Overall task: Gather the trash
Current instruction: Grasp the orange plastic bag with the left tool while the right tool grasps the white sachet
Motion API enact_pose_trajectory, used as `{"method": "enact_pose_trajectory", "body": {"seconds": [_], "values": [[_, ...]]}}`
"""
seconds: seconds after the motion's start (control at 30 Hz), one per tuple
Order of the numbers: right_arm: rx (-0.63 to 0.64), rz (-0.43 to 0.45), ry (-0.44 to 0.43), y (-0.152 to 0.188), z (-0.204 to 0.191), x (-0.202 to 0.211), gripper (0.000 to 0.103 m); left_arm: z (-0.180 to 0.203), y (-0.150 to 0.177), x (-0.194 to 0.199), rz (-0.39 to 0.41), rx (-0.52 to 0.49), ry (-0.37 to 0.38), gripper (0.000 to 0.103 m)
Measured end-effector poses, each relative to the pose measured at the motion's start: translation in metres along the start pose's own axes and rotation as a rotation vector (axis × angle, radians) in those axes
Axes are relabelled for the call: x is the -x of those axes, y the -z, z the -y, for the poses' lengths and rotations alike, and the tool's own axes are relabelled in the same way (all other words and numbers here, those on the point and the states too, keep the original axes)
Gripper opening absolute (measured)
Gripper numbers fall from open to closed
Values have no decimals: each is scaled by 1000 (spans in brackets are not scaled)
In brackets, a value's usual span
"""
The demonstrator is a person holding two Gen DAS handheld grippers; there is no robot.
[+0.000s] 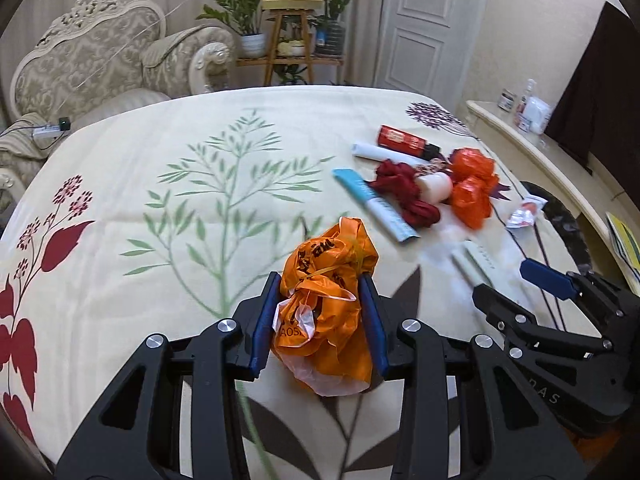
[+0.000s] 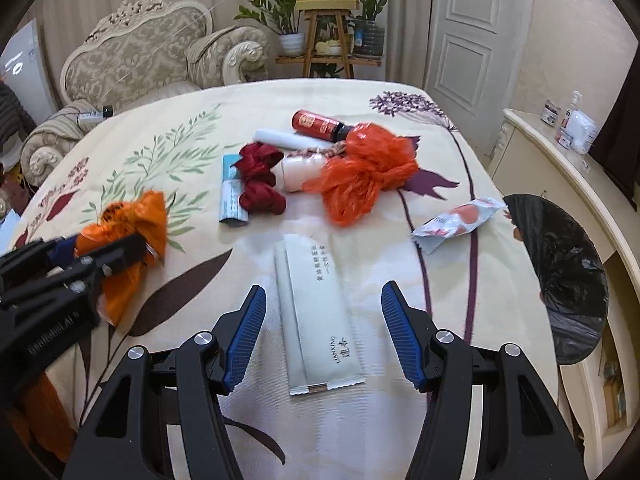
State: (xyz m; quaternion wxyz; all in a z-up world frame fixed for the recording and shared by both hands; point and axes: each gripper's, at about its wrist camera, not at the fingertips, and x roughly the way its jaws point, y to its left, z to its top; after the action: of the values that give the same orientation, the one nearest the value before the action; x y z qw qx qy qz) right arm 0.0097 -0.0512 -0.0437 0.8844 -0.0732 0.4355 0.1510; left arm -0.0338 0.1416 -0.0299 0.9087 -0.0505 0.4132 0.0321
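Observation:
A crumpled orange plastic bag [image 1: 324, 300] sits between the blue pads of my left gripper [image 1: 320, 280], which is shut on it just above the flowered tablecloth [image 1: 160, 240]. The right wrist view shows the same bag [image 2: 136, 216] at the left. My right gripper [image 2: 324, 288] is open, its fingers on either side of a pale green sachet [image 2: 316, 320] that lies flat on the cloth; they are not touching it. Farther back lie a red-orange bag [image 2: 360, 176], a dark red bundle [image 2: 260, 184], a blue-white packet [image 2: 232, 192], a red bottle [image 2: 320, 122] and a snack wrapper [image 2: 456, 220].
A bin lined with a black bag [image 2: 560, 264] stands off the table's right edge, beside a cream sideboard [image 2: 540, 152] with bottles on it. An ornate armchair [image 2: 140, 56], a plant stand [image 2: 328, 32] and a white door [image 2: 472, 28] are behind the table.

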Motion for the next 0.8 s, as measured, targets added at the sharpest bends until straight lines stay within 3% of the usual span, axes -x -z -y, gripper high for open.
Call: {"method": "enact_pose_trajectory", "body": {"seconds": [0.1, 0.33, 0.8], "values": [[1, -8, -9, 3, 0, -3, 58, -4, 0, -2, -6, 11, 2, 38], [19, -8, -48, 4, -2, 1, 35, 1, 2, -7, -19, 17, 24, 38], [-13, 54, -35, 1, 11, 22, 33, 25, -1, 3, 17, -5, 56, 38]]}}
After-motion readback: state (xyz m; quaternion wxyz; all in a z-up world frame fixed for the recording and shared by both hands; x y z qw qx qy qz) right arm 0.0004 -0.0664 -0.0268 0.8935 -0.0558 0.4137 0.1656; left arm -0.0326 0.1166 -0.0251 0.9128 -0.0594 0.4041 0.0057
